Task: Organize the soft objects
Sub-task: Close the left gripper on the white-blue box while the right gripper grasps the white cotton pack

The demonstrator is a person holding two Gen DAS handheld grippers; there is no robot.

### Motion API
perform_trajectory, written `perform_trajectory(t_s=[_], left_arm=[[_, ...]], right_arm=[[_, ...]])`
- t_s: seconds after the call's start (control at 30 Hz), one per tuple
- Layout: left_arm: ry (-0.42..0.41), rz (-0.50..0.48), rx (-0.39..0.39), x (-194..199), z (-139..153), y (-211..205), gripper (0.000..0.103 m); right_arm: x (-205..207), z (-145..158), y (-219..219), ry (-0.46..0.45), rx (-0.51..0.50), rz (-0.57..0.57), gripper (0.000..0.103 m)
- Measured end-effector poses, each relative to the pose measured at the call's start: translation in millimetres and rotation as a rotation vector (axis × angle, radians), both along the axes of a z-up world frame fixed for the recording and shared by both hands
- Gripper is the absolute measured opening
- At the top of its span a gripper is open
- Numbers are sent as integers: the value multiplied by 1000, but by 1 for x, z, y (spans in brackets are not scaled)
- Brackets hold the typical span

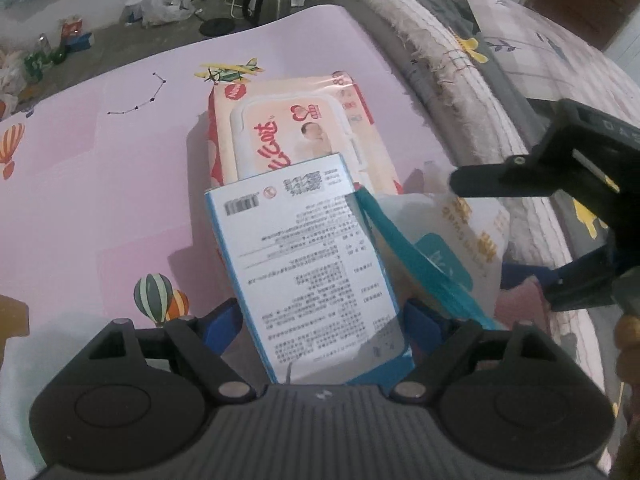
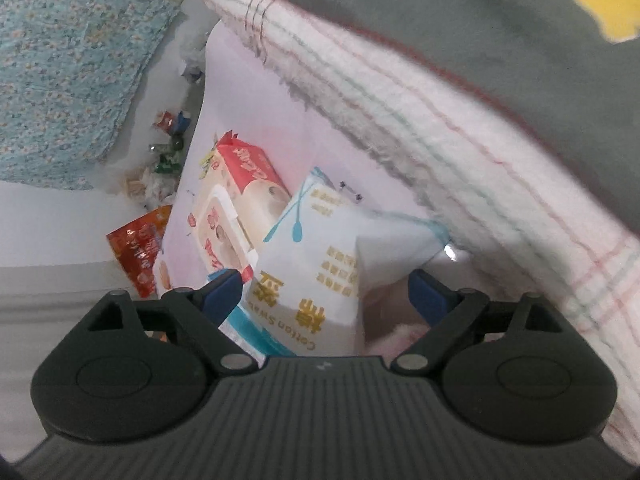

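A white and blue printed box [image 1: 304, 264] lies tilted between the fingers of my left gripper [image 1: 322, 320], and both blue pads rest against its sides. Its far end leans on a pink wet-wipes pack [image 1: 296, 128] on the pink mat [image 1: 100, 180]. To the right a white cotton swab bag [image 1: 472, 224] sits against the box. My right gripper [image 1: 492, 232] straddles that bag. In the right wrist view the bag [image 2: 320, 248] stands between the fingers of my right gripper [image 2: 326, 284], near the left pad and well clear of the right one. The wipes pack [image 2: 224, 232] lies behind it.
A folded striped blanket [image 1: 440, 60] and grey bedding [image 2: 480, 12] rise along the right edge of the mat. A kettle [image 1: 266, 0], bottles and bags stand on the floor beyond the mat. A red packet [image 2: 140, 248] lies on the floor to the left.
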State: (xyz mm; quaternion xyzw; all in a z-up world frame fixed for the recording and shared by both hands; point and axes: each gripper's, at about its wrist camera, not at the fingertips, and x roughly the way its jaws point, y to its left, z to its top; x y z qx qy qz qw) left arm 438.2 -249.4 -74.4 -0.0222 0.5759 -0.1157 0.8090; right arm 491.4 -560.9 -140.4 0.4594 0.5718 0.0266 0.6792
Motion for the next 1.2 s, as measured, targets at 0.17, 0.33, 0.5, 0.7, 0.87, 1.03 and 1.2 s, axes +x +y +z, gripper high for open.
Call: perform_trajectory(t_s=[0.17, 0.33, 0.5, 0.7, 0.87, 1.03, 1.2], left_arm=[[7, 17, -12, 1, -2, 4, 82], [-5, 27, -34, -1, 3, 11, 81], [-41, 34, -80, -7, 16, 19, 80], [-91, 53, -136, -18, 40, 29, 78], [-117, 21, -202, -36, 68, 39, 39], [-130, 37, -191, -50, 74, 45, 39], [-97, 63, -195, -63, 68, 52, 49]], right_arm=[[2, -10, 8, -37, 32, -3, 82], [-4, -12, 4, -93, 19, -33, 61], [-10, -11, -7, -169, 39, -92, 54], [-30, 1, -29, -291, 95, -188, 53], [-66, 34, -27, -462, 81, -211, 53], [-110, 53, -30, -562, 46, -205, 53], [-140, 55, -37, -579, 39, -208, 53]])
